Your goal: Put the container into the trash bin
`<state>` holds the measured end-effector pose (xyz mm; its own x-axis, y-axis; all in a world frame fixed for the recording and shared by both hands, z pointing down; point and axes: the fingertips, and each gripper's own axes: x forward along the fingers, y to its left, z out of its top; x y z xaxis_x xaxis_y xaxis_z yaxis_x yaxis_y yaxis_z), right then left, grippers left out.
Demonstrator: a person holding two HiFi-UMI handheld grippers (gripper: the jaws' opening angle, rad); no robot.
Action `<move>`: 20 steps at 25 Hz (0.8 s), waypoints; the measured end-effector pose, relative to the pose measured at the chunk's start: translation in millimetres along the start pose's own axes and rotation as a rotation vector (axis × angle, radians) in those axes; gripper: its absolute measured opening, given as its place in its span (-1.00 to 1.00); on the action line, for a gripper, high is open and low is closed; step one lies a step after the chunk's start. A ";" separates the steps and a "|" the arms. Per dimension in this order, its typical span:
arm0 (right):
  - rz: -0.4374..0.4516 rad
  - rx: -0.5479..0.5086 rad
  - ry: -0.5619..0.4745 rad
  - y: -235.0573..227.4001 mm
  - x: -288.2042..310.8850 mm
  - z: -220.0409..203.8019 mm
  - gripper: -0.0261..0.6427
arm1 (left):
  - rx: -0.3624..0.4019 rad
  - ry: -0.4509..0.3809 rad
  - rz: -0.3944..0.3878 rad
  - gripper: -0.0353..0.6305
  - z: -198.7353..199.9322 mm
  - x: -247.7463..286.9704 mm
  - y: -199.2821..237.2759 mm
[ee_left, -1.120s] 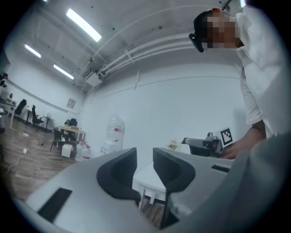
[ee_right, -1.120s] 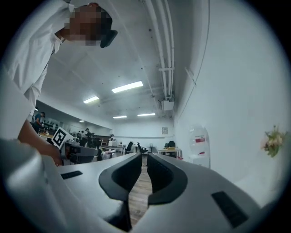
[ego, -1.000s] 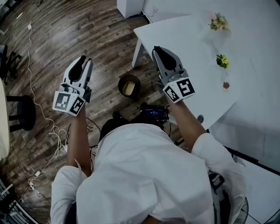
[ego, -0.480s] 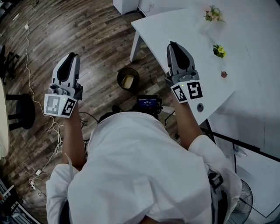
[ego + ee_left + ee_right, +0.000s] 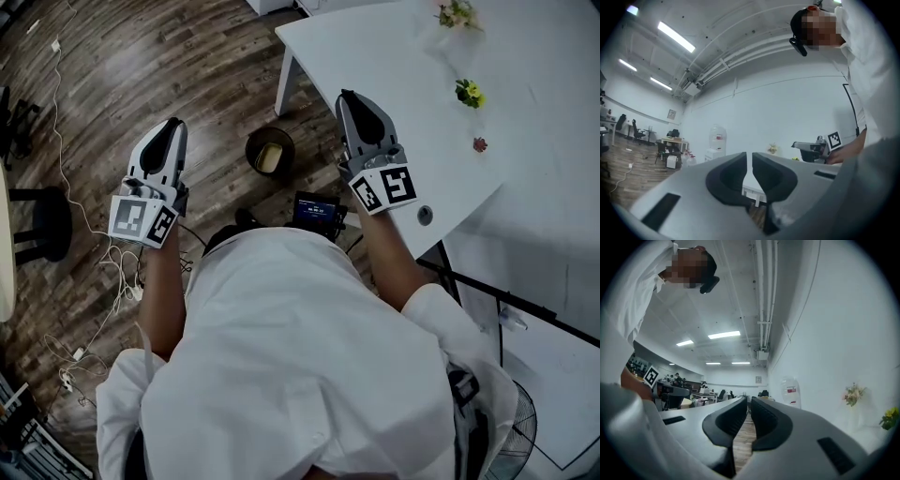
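The small round dark trash bin [image 5: 250,147] stands on the dark wood-plank floor [image 5: 187,56] just beside the leg of the white tabletop [image 5: 394,47]. The pale yellowish container [image 5: 271,157] lies inside it, below the rim. The bin sits between the two grippers in the head view, and neither touches it.

The left gripper [image 5: 172,125] is held out over the floor to the left of the bin. Its jaws are closing. In the left gripper view [image 5: 749,157] only a thin slit is left between the pads, and nothing is between them.

The right gripper [image 5: 349,96] reaches out over the edge of the tabletop, to the right of the bin. In the right gripper view [image 5: 748,403] its jaws are clenched almost together and grasp nothing; floor planks show through the crack.

On the tabletop, well away from the grippers, are a small pale bunch of flowers [image 5: 457,13], a yellow flower with green leaves [image 5: 468,92] and a tiny reddish piece [image 5: 480,144].

A small black device with a lit screen [image 5: 314,210] sits at the person's chest. A white cable [image 5: 67,141] trails over the floor at the left.
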<state>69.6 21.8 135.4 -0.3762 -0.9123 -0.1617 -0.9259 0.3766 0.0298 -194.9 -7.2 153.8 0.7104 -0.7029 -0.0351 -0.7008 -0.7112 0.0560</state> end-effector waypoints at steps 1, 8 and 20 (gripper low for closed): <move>0.012 0.003 0.012 0.5 -4.3 -6.4 -0.77 | 0.000 0.007 -0.001 -0.77 -2.2 -0.5 -8.8; 0.055 0.042 0.077 -1.5 -54.2 -27.3 -0.77 | 0.013 0.022 0.011 -0.77 -3.9 -13.4 -66.3; 0.119 0.087 0.101 17.0 -146.4 -38.3 -0.78 | -0.037 0.091 0.056 -0.77 -52.1 -53.2 -157.9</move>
<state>107.6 155.6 197.3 -0.4887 -0.8702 -0.0623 -0.8698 0.4916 -0.0434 -118.6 143.3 198.7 0.6745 -0.7358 0.0600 -0.7377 -0.6687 0.0927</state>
